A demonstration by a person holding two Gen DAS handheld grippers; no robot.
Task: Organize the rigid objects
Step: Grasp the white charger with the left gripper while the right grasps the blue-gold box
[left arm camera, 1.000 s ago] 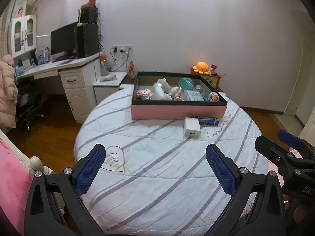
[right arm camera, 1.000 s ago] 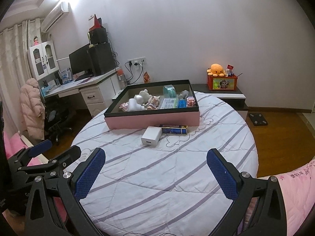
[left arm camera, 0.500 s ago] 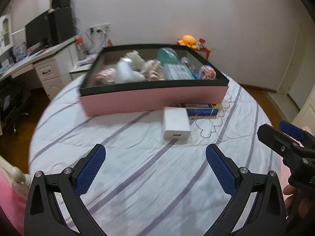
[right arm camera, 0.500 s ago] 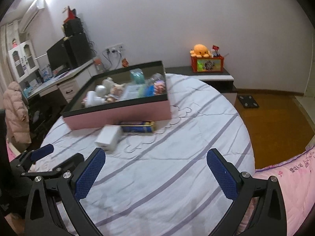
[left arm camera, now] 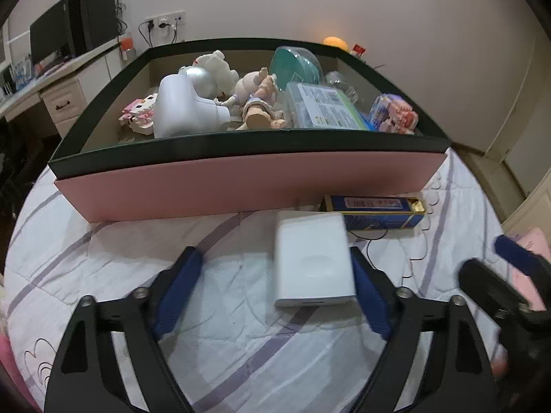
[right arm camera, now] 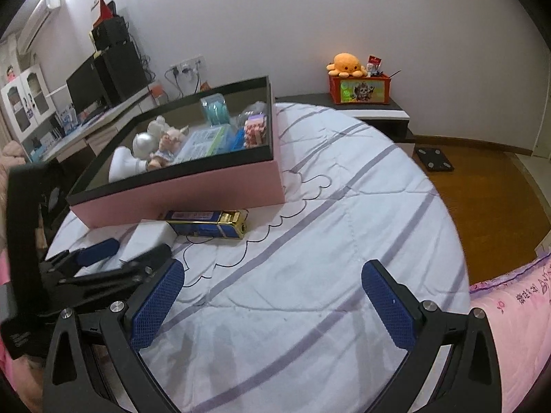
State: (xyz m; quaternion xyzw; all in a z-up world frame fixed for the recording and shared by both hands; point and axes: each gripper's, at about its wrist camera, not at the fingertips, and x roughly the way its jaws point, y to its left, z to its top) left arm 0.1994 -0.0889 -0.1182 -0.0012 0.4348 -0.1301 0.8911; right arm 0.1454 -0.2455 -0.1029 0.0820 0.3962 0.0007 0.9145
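Pink-walled with a black rim, the open box (left arm camera: 248, 179) sits on the round bed (left arm camera: 241, 344), which is covered by a white quilt with purple stripes. Contents, left to right in the left wrist view: a pink block figure (left arm camera: 137, 117), a white plastic device (left arm camera: 182, 110), a white plush toy (left arm camera: 217, 69), a doll (left arm camera: 261, 103), a teal round case (left arm camera: 296, 65), a clear packet with a printed label (left arm camera: 323, 108), and a pink and purple block item (left arm camera: 396, 115).

Outside the box, on the quilt just in front of its near wall, lie a white flat box (left arm camera: 313, 258) and, touching its far right corner, a blue and gold carton (left arm camera: 375, 211).

Left gripper (left arm camera: 273, 289): jaws have just been closing and stand partly open around the white flat box. The right pad is at the box's side; whether it touches cannot be told. The left pad is clear of it.

Right gripper (right arm camera: 272, 306): jaws wide open over bare quilt, holding nothing.

Only the right wrist view shows the orange plush octopus (right arm camera: 346, 63) on a red box (right arm camera: 360, 89) on a low shelf beyond the bed, a black scale (right arm camera: 434, 160) on the wooden floor, and the worktop with a monitor (right arm camera: 87, 87) at left. Only the left wrist view shows the white flat box whole.
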